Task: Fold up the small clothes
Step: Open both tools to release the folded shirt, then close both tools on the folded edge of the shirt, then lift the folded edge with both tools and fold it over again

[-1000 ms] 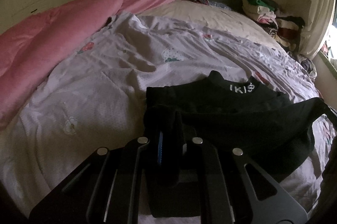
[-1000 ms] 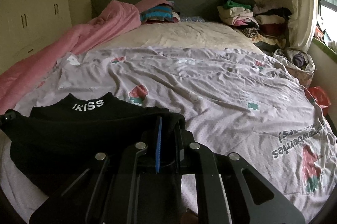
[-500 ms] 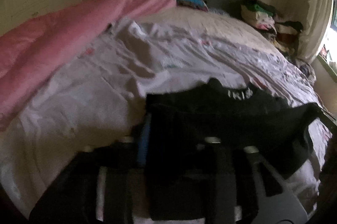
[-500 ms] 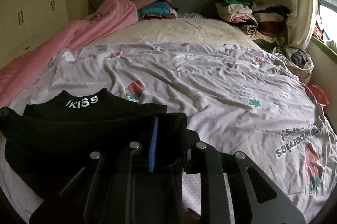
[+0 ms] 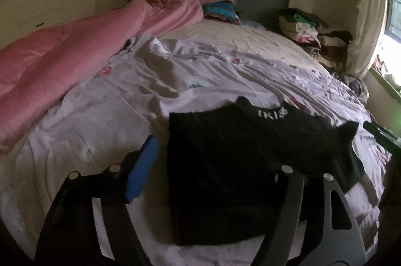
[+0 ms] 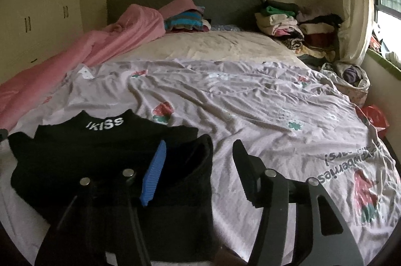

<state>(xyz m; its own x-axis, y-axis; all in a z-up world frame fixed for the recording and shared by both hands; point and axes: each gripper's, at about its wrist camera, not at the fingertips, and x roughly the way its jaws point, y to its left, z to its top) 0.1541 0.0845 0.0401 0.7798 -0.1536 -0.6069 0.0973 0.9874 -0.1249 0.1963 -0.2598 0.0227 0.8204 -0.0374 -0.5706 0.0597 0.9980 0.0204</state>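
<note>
Black top is lying flat on the bed, near the front edge, on the lilac sheet. Collar faces the headboard end and has white lettering, reads "IKISS" in the right cam; the left cam cuts off the last letters. One side of the top is folded over itself, a doubled flap on the side nearest the right gripper.

Both tongs are mid-release, jaws spreading apart. Right gripper: blue pad sits over the folded flap, other finger out over bare sheet, fabric btwn them but not pinched. Left gripper: blue pad is off the top's edge over the sheet, other finger behind/over the black fabric, nothing clamped afaict.

Sheet has strawberry prints and upside-down text near the right edge, looks like "strawberries" w/ a "!", partly creased so can't read it all.

Pink duvet runs along the left edge, stacks of folded clothes at the far right corner by the headboard.
</note>
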